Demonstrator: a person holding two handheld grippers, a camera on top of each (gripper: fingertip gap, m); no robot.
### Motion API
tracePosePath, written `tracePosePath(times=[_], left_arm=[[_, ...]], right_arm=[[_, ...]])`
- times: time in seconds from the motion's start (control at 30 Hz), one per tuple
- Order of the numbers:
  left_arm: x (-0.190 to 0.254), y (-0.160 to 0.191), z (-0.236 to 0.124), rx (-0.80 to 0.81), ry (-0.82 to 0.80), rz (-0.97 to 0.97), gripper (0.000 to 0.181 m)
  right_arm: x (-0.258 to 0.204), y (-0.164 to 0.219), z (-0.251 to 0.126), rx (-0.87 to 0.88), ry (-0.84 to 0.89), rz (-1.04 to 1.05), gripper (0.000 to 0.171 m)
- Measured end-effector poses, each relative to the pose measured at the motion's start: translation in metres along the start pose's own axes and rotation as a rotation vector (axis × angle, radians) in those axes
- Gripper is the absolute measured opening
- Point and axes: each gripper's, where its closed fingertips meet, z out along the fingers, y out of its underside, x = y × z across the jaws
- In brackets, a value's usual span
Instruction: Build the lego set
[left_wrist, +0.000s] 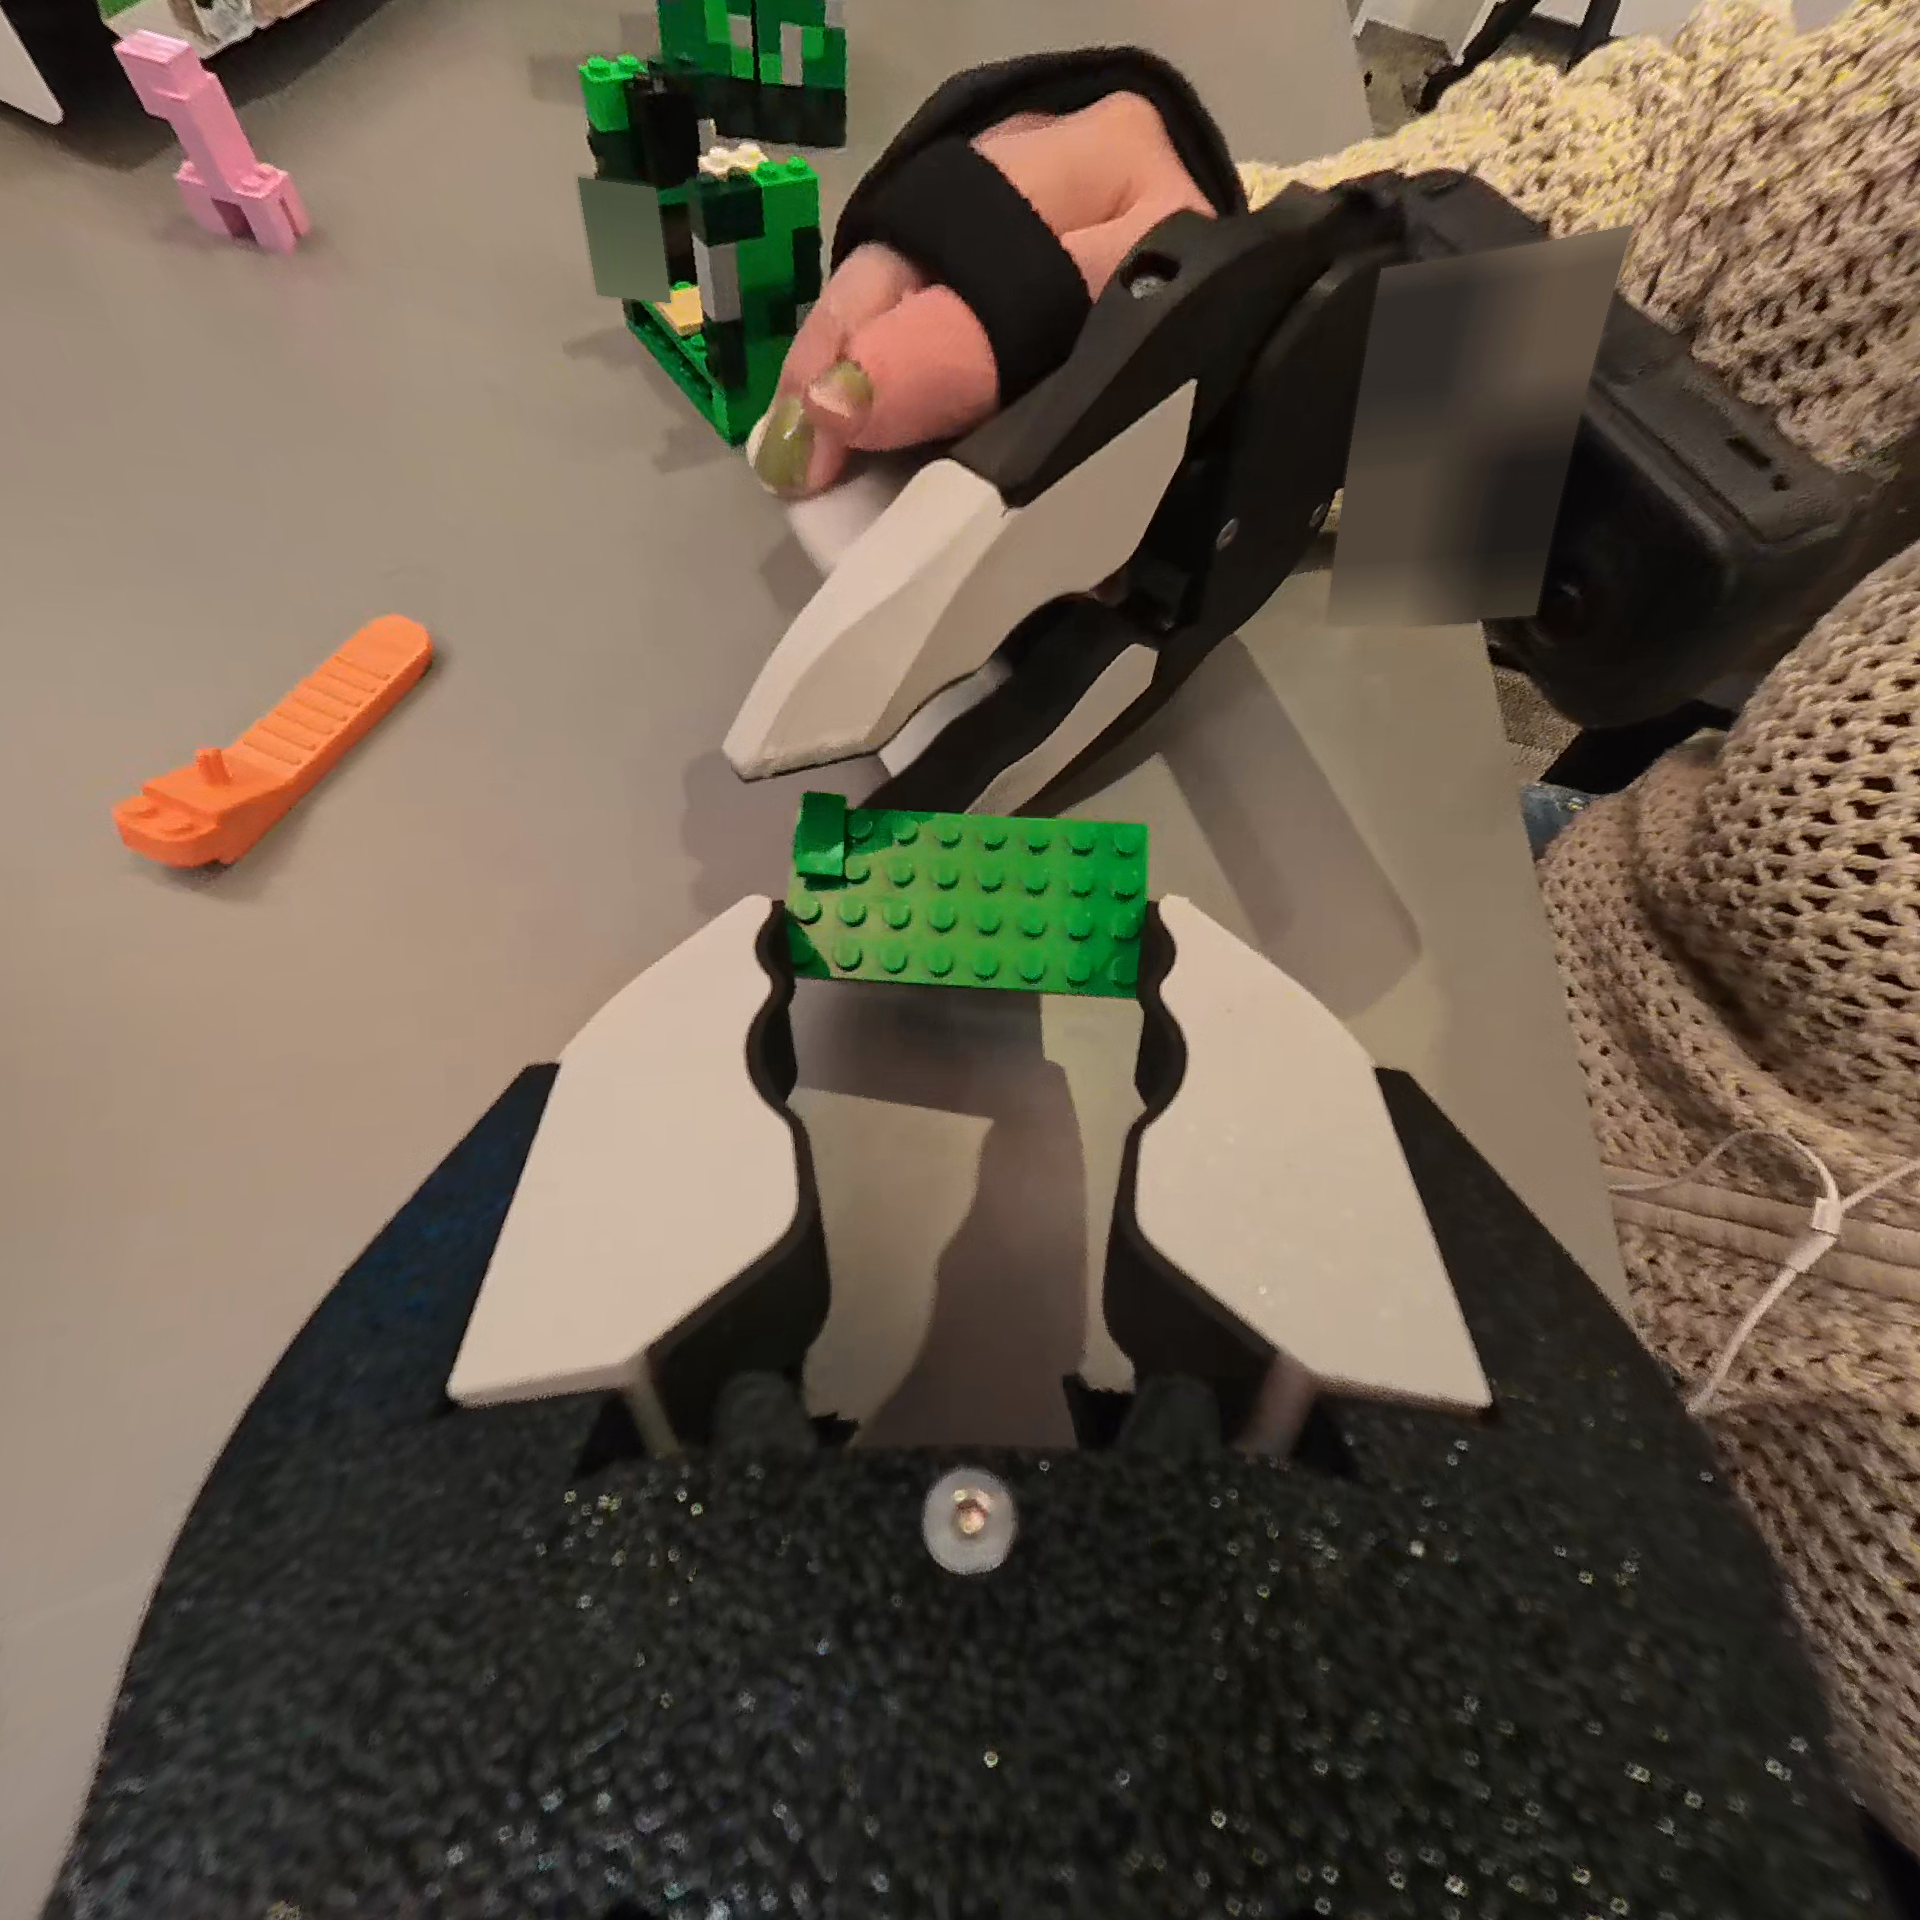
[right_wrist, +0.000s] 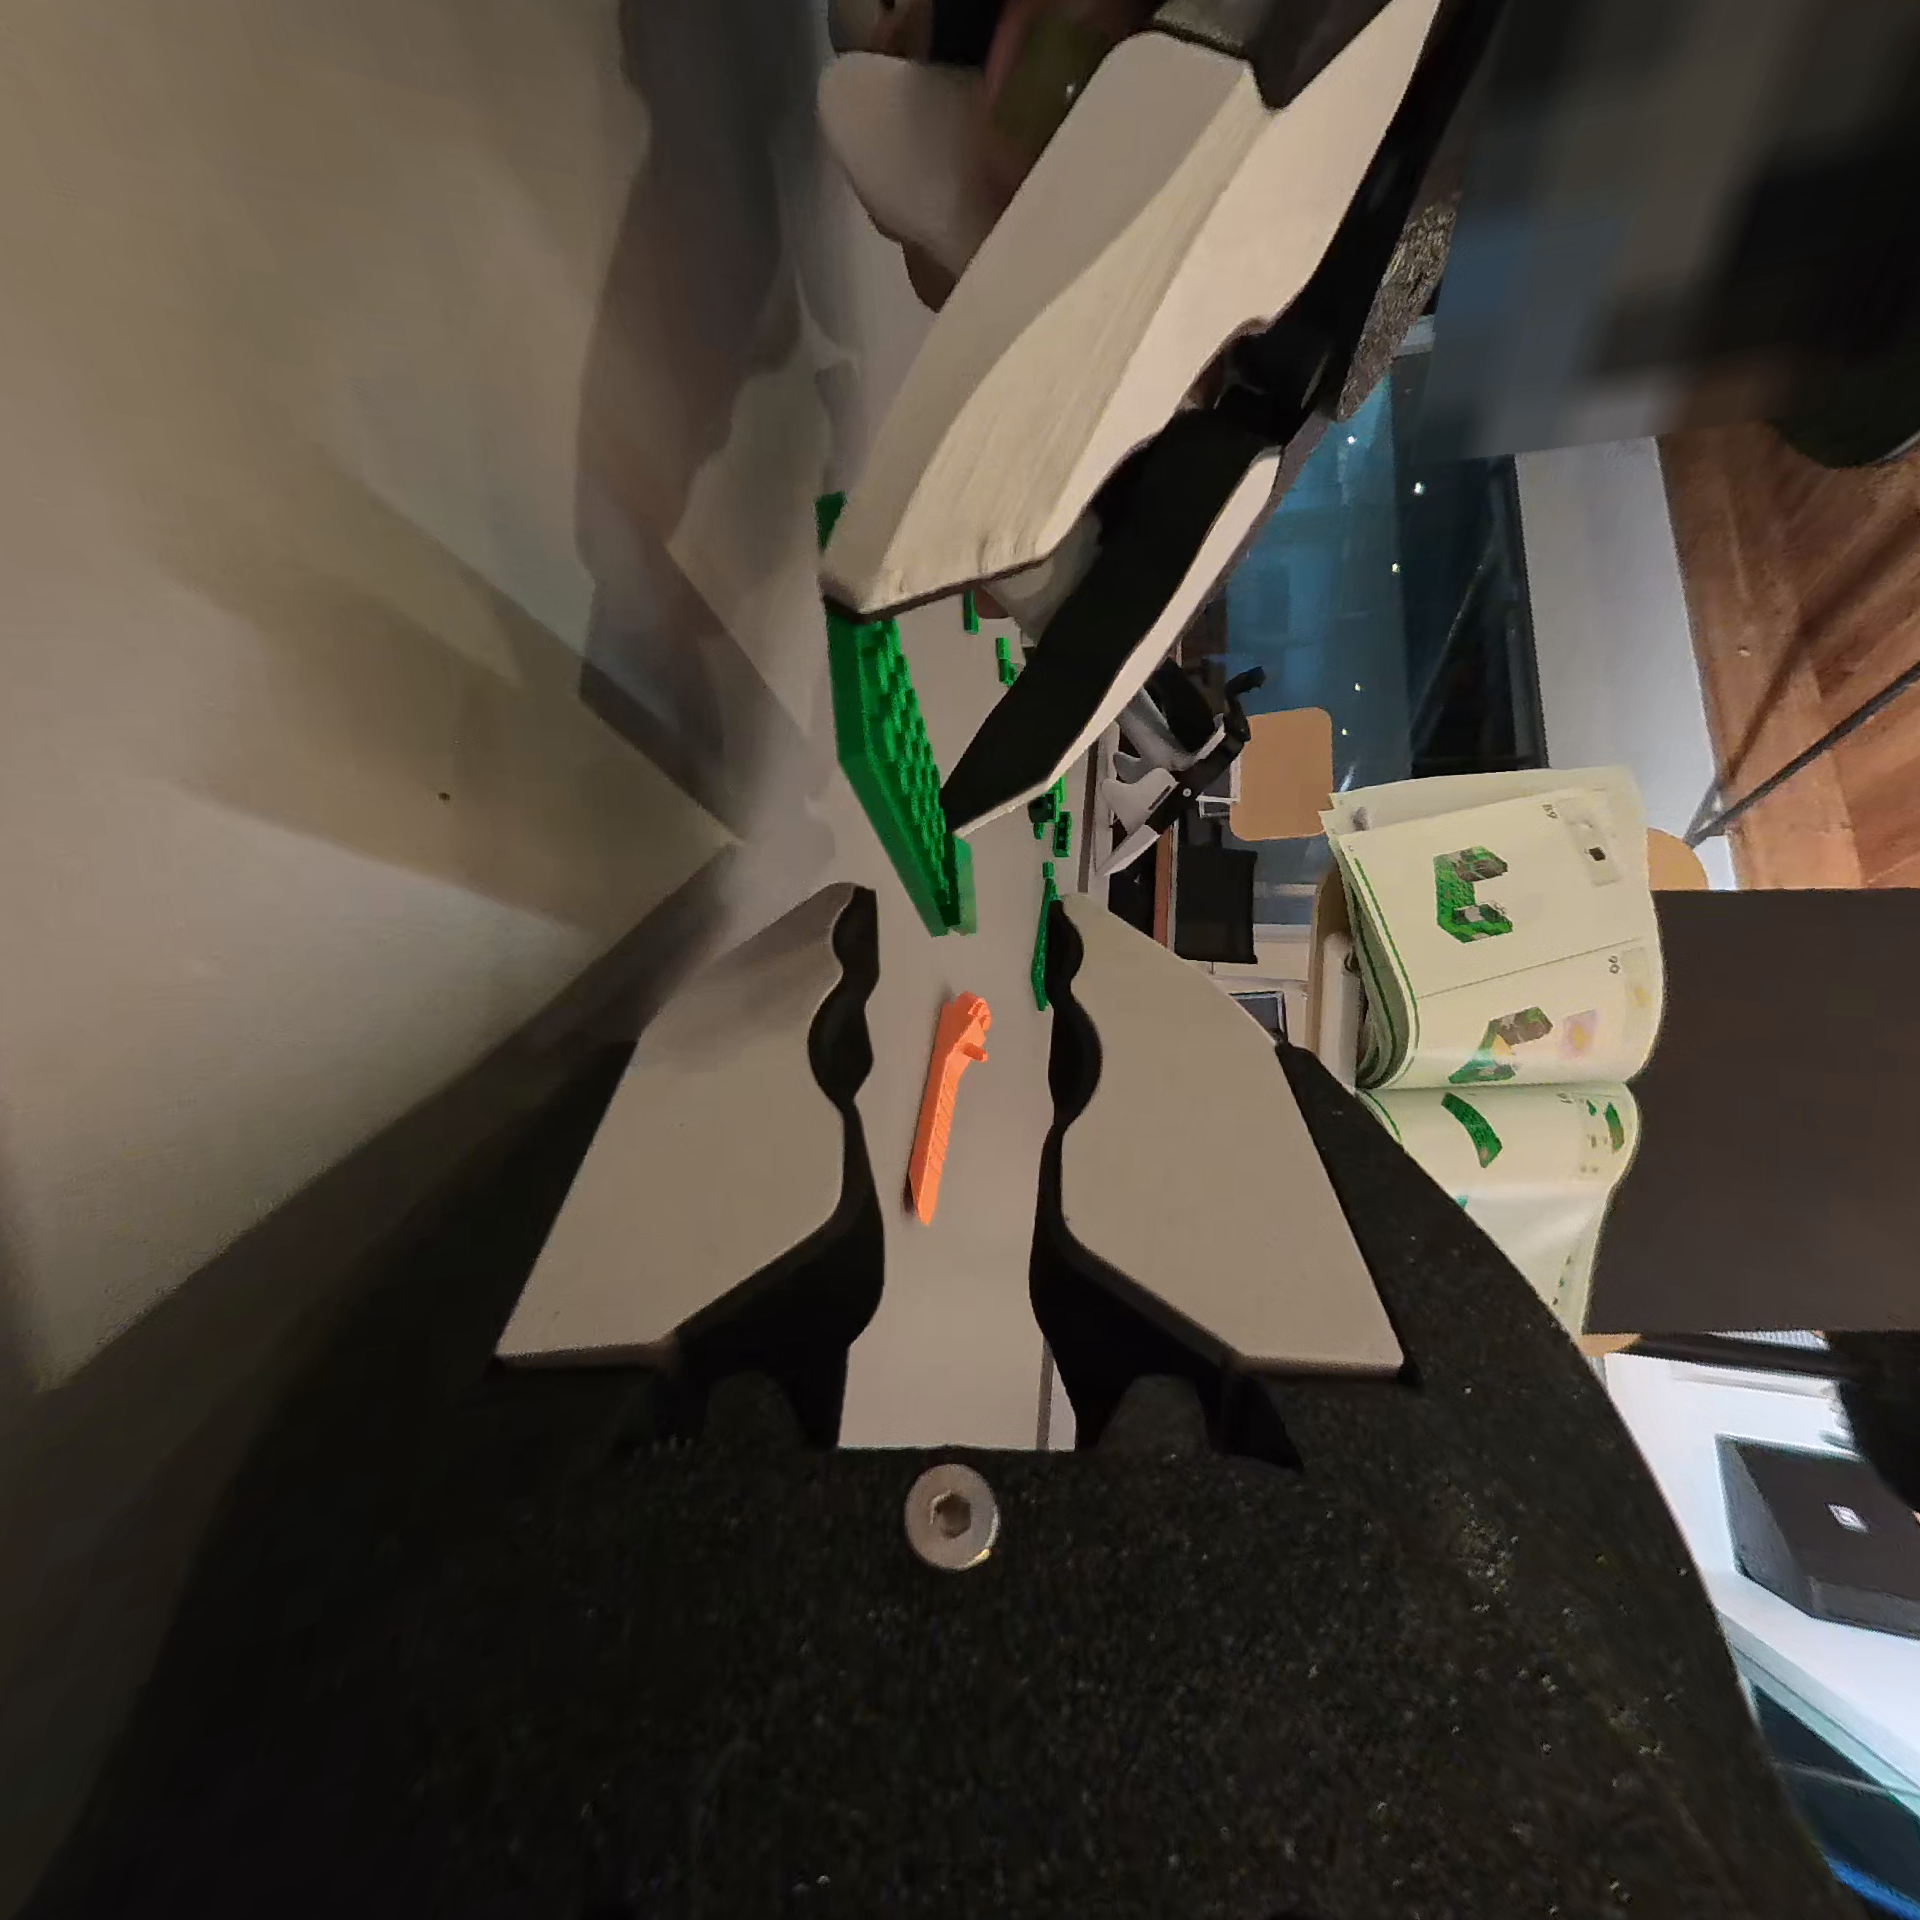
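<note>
Gripping a green studded plate (left_wrist: 966, 914) by its two short ends, the left gripper (left_wrist: 961, 935) has its white fingers (left_wrist: 665, 1122) clenched on the piece, which sits level between the fingertips above the grey table (left_wrist: 312, 520). A small darker green piece (left_wrist: 823, 840) sits on the plate's far left corner as seen from this gripper.

Just beyond the plate, the right gripper (left_wrist: 831, 748) enters from the right and ahead, held by a person's hand (left_wrist: 935, 343) in a black strap; its tips hover close over the plate's far edge, near the small piece. Whether they touch the plate cannot be told. In the right wrist view this gripper (right_wrist: 961, 904) stands released, with a clear gap between its fingers and nothing in it; the plate (right_wrist: 899, 769) appears edge-on just ahead of its tips, with the left gripper's fingers (right_wrist: 1039, 343) above.

An orange brick separator (left_wrist: 275, 743) lies flat on the table well to the left of the left gripper; from the right wrist view it (right_wrist: 945, 1101) shows through the gap between the open fingers. Farther ahead of the left gripper stands a partly built green and black model (left_wrist: 717, 260), and beyond it to the left a pink figure (left_wrist: 213, 145). An open instruction booklet (right_wrist: 1496, 935) shows to the right of the right gripper, and small loose green pieces (right_wrist: 1049, 821) lie on the table beyond the plate. A knitted beige sleeve (left_wrist: 1714, 935) fills the right edge of the left wrist view.
</note>
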Motion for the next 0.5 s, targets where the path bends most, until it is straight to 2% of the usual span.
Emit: tracePosePath(times=[0.2,0.27,0.5], left_arm=[[0.0008,0.0015,0.0022,-0.010,0.001,-0.006,0.063],[0.0013,0.0015,0.0029,-0.010,0.003,-0.006,0.063],[0.0004,0.0049,0.0062,-0.028,-0.012,0.013,0.063]], right_arm=[[-0.0044,-0.0041,0.0010,-0.018,0.001,-0.087,0.020],[-0.0059,-0.0045,0.0013,-0.026,0.006,-0.120,0.009],[-0.0092,-0.0025,0.0012,-0.067,-0.029,-0.124,0.009]])
